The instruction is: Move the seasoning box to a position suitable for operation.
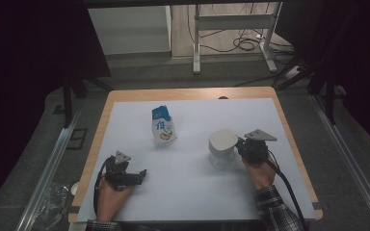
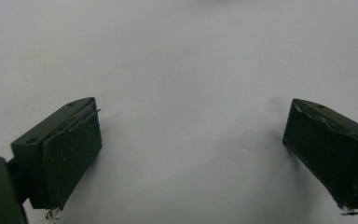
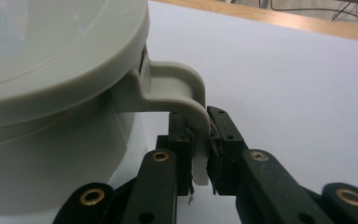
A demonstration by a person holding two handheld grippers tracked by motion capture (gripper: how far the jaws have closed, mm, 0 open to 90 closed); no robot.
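A clear jug with a pale grey lid (image 1: 222,147) stands right of the table's middle. My right gripper (image 1: 244,145) is shut on the jug's grey handle (image 3: 193,116), whose lower strip is pinched between the two black pads (image 3: 216,158). The lid (image 3: 51,56) looms at the left of the right gripper view. A blue and white snack bag (image 1: 162,126) stands upright left of centre. My left gripper (image 1: 137,175) rests near the front left, open, its pads (image 2: 70,154) wide apart over bare white surface.
The white sheet (image 1: 192,192) covers most of the wooden table (image 1: 101,130). Beyond the table's far edge are a white desk frame (image 1: 231,29) and cables on the floor. Dark curtains hang at both sides.
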